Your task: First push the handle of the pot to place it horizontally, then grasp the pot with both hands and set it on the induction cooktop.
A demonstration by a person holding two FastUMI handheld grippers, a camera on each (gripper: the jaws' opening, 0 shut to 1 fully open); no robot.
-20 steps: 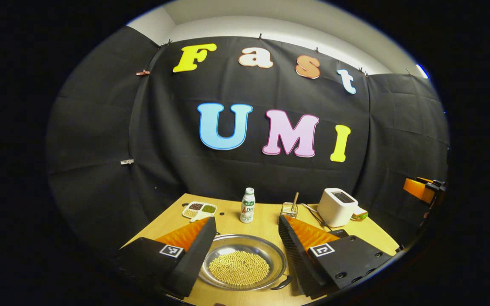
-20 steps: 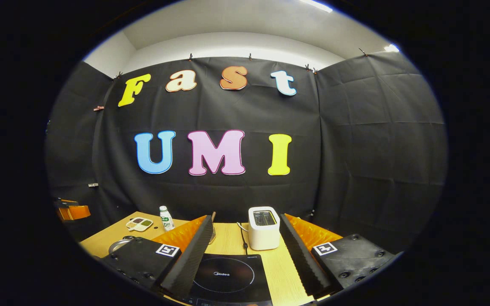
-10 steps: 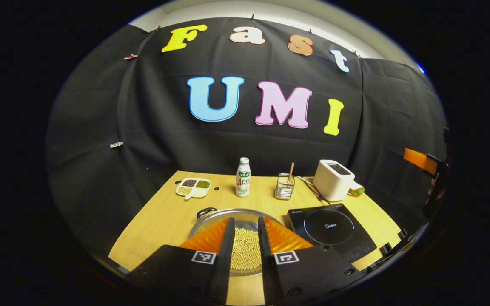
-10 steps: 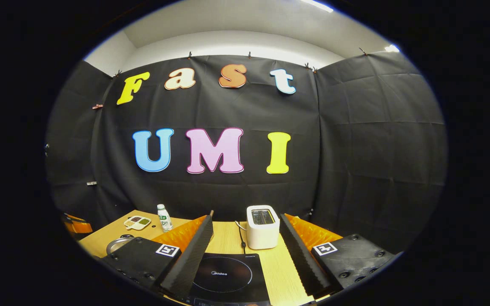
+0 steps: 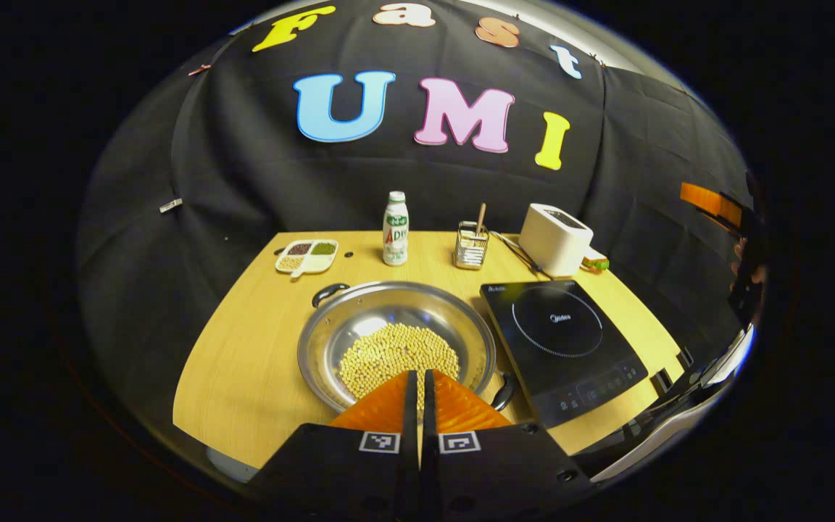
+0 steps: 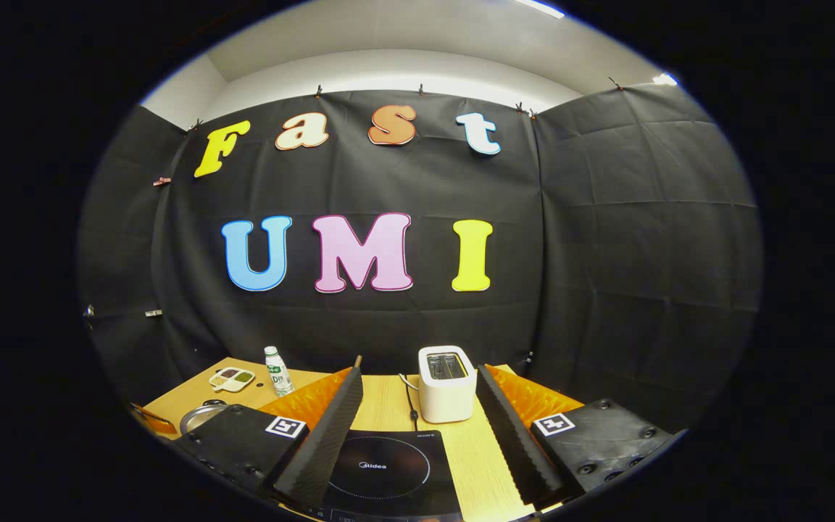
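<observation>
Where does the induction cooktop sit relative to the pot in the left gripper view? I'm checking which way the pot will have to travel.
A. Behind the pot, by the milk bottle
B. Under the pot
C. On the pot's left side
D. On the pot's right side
D: in the left gripper view the induction cooktop lies flat on the table just right of the pot, which rests on bare wood with beans inside.

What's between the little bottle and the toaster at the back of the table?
A small wire holder with a stick in it stands between the bottle and the toaster, as the left gripper view shows.
</observation>
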